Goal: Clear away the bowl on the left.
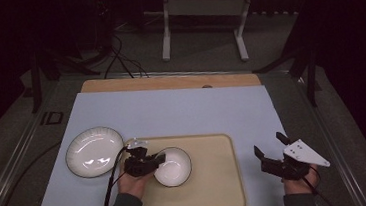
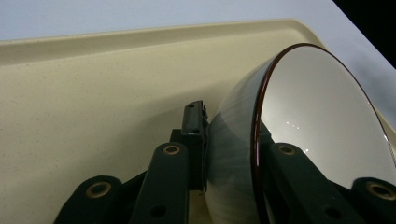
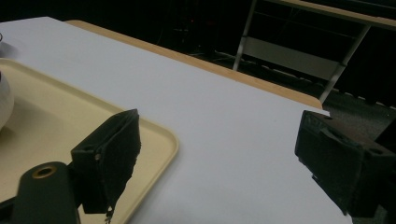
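White: one bowl (image 1: 172, 166), one plate (image 1: 94, 151)

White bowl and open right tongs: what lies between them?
In the high view, only bare beige tray and pale blue tabletop separate white bowl and right tongs.

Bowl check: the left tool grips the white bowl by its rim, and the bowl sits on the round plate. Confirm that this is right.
Not quite. The left tool does grip the bowl by its rim, but the bowl sits on the tan tray, not on the plate, which lies beside the tray. The high view shows it.
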Motion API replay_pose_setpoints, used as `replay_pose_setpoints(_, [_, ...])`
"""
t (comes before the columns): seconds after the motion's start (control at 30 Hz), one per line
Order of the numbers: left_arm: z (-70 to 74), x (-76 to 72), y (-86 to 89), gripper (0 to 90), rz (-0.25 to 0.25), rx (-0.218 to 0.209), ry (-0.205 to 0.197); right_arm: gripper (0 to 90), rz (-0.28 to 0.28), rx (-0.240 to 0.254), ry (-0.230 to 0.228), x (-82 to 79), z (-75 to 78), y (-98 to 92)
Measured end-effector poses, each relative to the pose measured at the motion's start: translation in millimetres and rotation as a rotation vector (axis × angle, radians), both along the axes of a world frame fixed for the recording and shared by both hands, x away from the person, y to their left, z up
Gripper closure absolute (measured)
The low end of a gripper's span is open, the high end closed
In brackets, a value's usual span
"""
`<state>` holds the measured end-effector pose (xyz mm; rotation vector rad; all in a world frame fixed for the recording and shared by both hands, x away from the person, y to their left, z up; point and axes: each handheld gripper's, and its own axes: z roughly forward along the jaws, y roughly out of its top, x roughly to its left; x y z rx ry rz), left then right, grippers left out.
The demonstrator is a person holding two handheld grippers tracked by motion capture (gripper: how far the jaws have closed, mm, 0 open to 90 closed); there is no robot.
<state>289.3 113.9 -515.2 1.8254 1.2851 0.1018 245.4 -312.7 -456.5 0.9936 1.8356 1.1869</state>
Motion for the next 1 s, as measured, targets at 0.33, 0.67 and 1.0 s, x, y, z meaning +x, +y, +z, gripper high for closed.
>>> replay_pose_setpoints(0.33, [-2.2,2.8,-1.7,77.5,0.02,0.059,-0.015,13.9,0.001,-0.001,0.0,0.1,0.0,0.3])
replay_pose_setpoints(0.67, [8.1,0.7,-4.1,61.6,0.006,0.112,-0.067,13.9,-0.001,0.001,0.001,-0.1,0.0,-0.2])
replay_pose_setpoints(1.0, [19.8,-4.2,-6.8,48.7,-0.023,0.189,-0.107,13.9,-0.001,0.002,0.001,0.0,-0.1,-0.3])
